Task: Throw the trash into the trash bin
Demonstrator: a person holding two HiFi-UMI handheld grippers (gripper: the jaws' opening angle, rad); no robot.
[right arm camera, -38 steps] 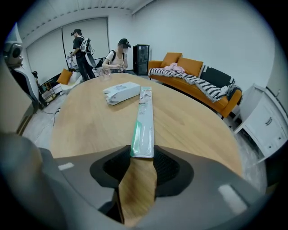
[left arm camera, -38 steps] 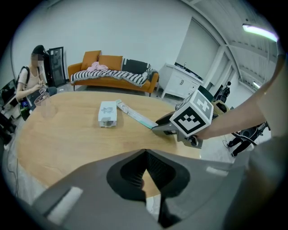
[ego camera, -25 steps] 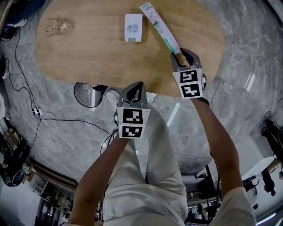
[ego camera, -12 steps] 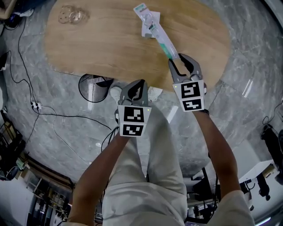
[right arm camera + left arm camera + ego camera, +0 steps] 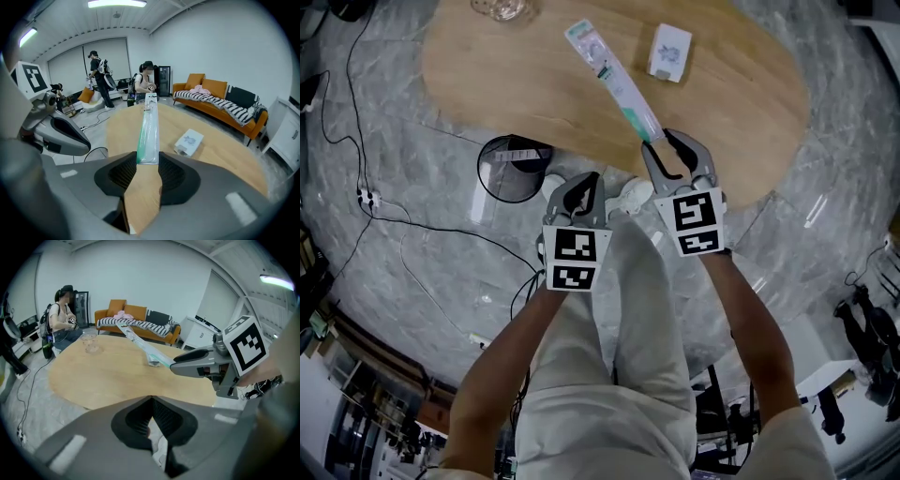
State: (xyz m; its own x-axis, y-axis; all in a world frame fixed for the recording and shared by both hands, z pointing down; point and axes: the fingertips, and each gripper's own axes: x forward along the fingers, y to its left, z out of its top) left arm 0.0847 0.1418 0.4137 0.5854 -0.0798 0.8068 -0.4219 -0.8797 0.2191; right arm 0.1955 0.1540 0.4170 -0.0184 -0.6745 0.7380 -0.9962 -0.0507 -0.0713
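Toothbrush packet (image 5: 614,82), end clamped in right tool (image 5: 659,146), over table (image 5: 534,89)

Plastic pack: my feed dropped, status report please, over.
Right gripper shut on plastic pack, over table. Left gripper shut, empty. Trash bin on floor beside table, pack not in. Path looks clear.

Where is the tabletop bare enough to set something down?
Bare tabletop: left, between the glass and the edge by the trash bin; right, past the white box. Crowded mid-table, where the right gripper holds the long pack.
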